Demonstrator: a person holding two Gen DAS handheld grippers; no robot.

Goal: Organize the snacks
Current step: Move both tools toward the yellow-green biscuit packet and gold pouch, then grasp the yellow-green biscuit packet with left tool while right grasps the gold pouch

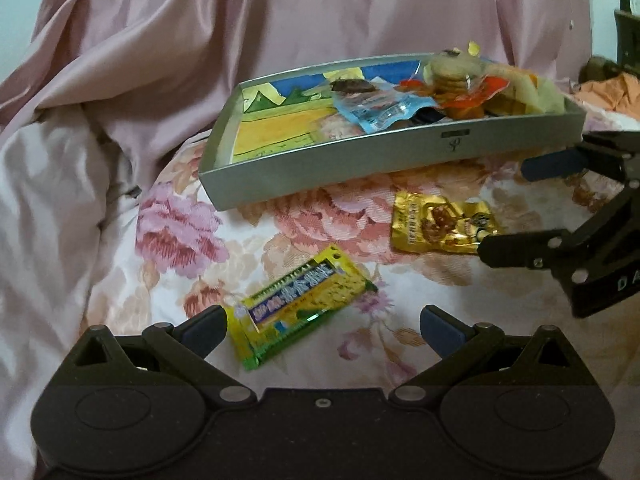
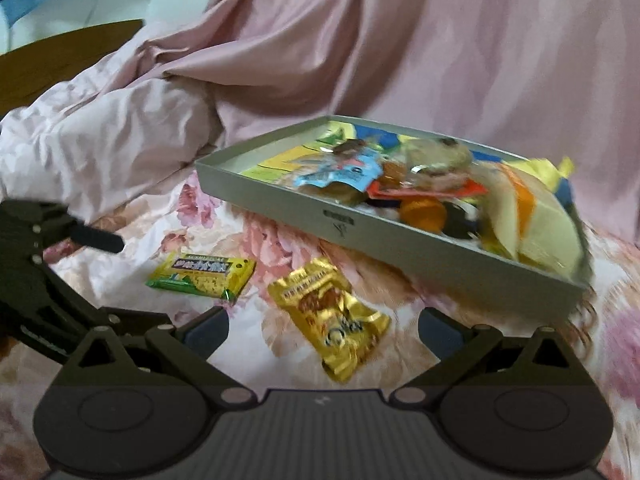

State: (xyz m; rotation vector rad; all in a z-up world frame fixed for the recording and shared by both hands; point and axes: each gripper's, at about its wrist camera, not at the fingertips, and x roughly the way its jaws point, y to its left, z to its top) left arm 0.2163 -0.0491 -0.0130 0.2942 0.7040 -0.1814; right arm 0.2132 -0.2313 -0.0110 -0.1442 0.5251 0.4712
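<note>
The left gripper [image 1: 322, 330] has its jaws spread wide at the bottom of its own view, nothing between the pads. The near end of the yellow-green snack bar [image 1: 302, 306] lies just beside the left pad; whether they touch I cannot tell. The bar rests flat on the floral bedspread [image 1: 180, 232], its long axis running from lower left to upper right of the frame, toward the tray.

The right gripper [image 2: 322, 330] also has its jaws spread and empty. Between them and a little ahead lies the gold snack packet [image 2: 334, 316], flat on the bedspread, its long axis running from upper left to lower right of that frame, the lower end nearest the jaws.

The left wrist view shows the right gripper from the side at the right edge, its lower finger [image 1: 520, 250] at the right end of the gold packet; touching or not cannot be told. The right wrist view in turn shows the left gripper at its left edge, one finger [image 2: 98, 238] pointing right, above and to the left of the snack bar.

Beyond both packets stands the grey tray [image 1: 360, 160], shallow and rectangular, with a coloured picture on its floor. Its left part is bare; the right part holds a heap of snacks [image 1: 444, 84], among them a pale blue packet, round biscuits in clear wrap and orange wrappers. The right wrist view is blurred there, but shows pale yellow packets at the tray's right end. Behind the tray rises rumpled pink bedding [image 1: 280, 20].
</note>
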